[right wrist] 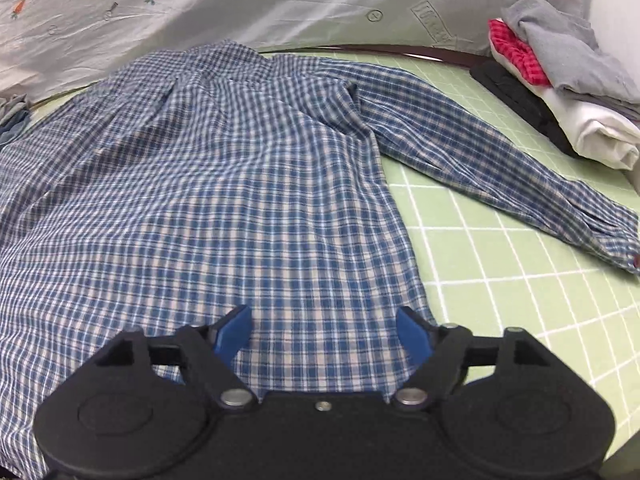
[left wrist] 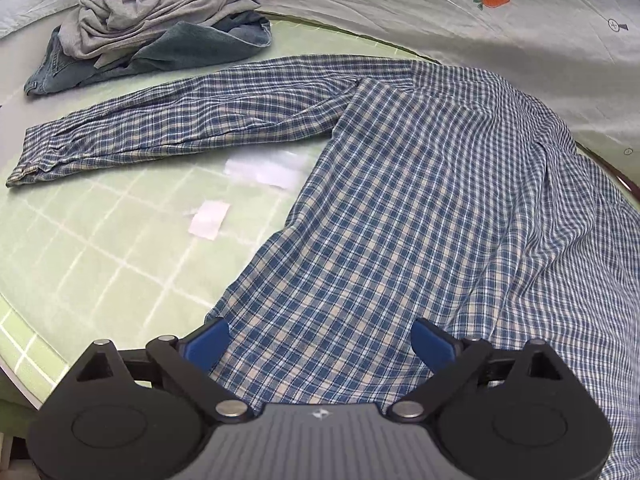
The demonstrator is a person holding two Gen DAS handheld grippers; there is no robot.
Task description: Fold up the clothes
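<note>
The shirt [left wrist: 400,200] is spread flat on the worktop [left wrist: 100,260], sleeves out, ready for folding, with both grippers [left wrist: 320,344] [right wrist: 324,332] held at its hem, jaws apart.

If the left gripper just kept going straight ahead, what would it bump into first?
Most likely the plaid shirt. The left gripper is open with the shirt's hem already between its fingers, so it would run along the cloth spread over the green mat. Its height above the fabric is unclear.
</note>
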